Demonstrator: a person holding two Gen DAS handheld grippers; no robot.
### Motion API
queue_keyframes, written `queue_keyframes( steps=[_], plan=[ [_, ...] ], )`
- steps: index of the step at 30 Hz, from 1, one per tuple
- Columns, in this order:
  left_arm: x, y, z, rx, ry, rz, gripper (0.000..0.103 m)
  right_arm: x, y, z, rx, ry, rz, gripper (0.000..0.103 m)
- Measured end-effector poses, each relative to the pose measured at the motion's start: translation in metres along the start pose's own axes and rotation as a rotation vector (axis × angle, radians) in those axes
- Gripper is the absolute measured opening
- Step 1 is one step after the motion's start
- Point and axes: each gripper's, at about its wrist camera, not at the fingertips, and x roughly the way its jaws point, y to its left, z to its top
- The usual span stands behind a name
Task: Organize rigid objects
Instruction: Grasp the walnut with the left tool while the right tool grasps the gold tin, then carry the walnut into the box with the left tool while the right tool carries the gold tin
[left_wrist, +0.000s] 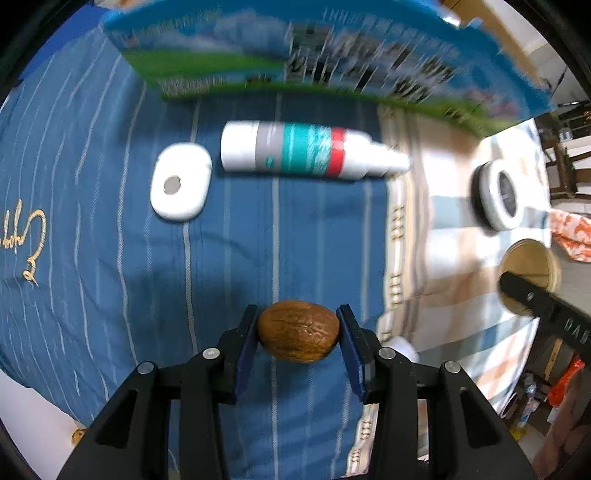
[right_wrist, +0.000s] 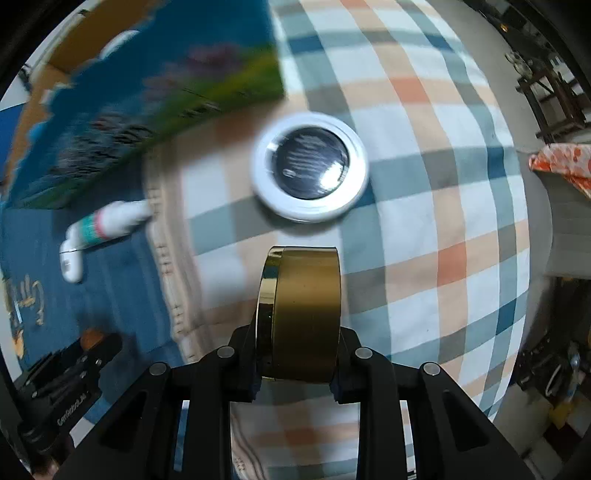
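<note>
Gripping a walnut (left_wrist: 298, 331) end to end at 6 o'clock, the left gripper (left_wrist: 298, 332) holds a light, hard, rounded shell prone to squirting out, while the right gripper (right_wrist: 297, 354) clamps a slick gold tin (right_wrist: 301, 314) across its flat faces.

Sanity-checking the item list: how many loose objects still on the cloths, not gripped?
3, others may be hidden: white oval case and spray bottle on the blue cloth, round white-rimmed dish on the plaid cloth.

Both wrist views downward, sharing spray bottle (left_wrist: 310, 151).
</note>
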Motion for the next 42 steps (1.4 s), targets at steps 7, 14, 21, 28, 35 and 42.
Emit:
queue_keyframes(
  steps=[7, 14, 21, 28, 35, 42],
  plan=[
    [-0.071, -0.006, 0.01, 0.021, -0.114, -0.047, 0.039, -0.055, 0.044, -0.002, -0.074, -0.077, 0.076, 0.029],
    [-0.133, -0.02, 0.024, 0.036, -0.23, -0.09, 0.039, -0.109, 0.059, 0.011, -0.141, -0.152, 0.128, 0.029],
    [-0.152, -0.009, 0.079, -0.004, -0.297, -0.13, 0.039, -0.134, 0.1, 0.048, -0.178, -0.213, 0.142, 0.029],
    [-0.135, 0.013, 0.153, -0.065, -0.275, -0.126, 0.039, -0.106, 0.133, 0.117, -0.185, -0.174, 0.154, 0.029],
    [-0.071, 0.033, 0.213, -0.113, -0.125, -0.15, 0.039, -0.043, 0.155, 0.17, -0.172, -0.058, 0.212, 0.029],
    [-0.02, 0.038, 0.239, -0.112, -0.007, -0.147, 0.039, 0.007, 0.175, 0.192, -0.2, 0.051, 0.237, 0.029]
  ],
)
